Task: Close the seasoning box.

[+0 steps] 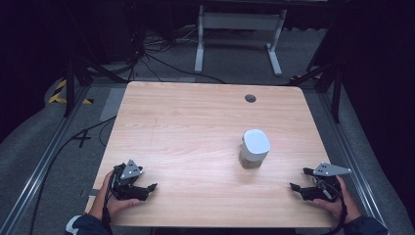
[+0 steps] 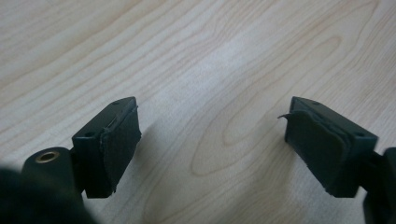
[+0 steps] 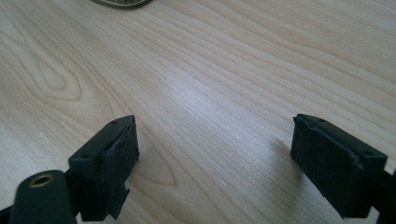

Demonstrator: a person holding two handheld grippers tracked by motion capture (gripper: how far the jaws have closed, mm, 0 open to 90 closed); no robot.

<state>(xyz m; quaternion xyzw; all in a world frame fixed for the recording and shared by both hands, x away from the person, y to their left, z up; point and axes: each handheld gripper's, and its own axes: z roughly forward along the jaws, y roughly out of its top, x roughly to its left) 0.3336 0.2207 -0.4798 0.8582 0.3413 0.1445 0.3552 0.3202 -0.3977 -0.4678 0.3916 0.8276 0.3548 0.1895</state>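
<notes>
The white-lidded jar [image 1: 255, 148] stands upright on the worktop [image 1: 186, 127], right of the middle and a little nearer the person's edge than the far one, with its lid on and nothing touching it. Neither hand has taken hold of it, so by the look of things the handling of it is all left to do, or else it has been set down and let be; the pictures cannot settle which. The right gripper [image 1: 299, 179] is the nearer of the two, resting low by the front right corner with its jaws spread wide and nothing between them; in its own view bare wood lies between the pads [image 3: 116, 158], and a sliver of the jar's base [image 3: 122, 3] shows at the top edge. The left gripper [image 1: 150, 186] sits well apart at the front left, jaws wide over bare wood too [image 2: 212, 140]. There is generous clear board all round the jar; the right-hand edge is the closest, and a cable hole [image 1: 250, 98] lies well behind it.
</notes>
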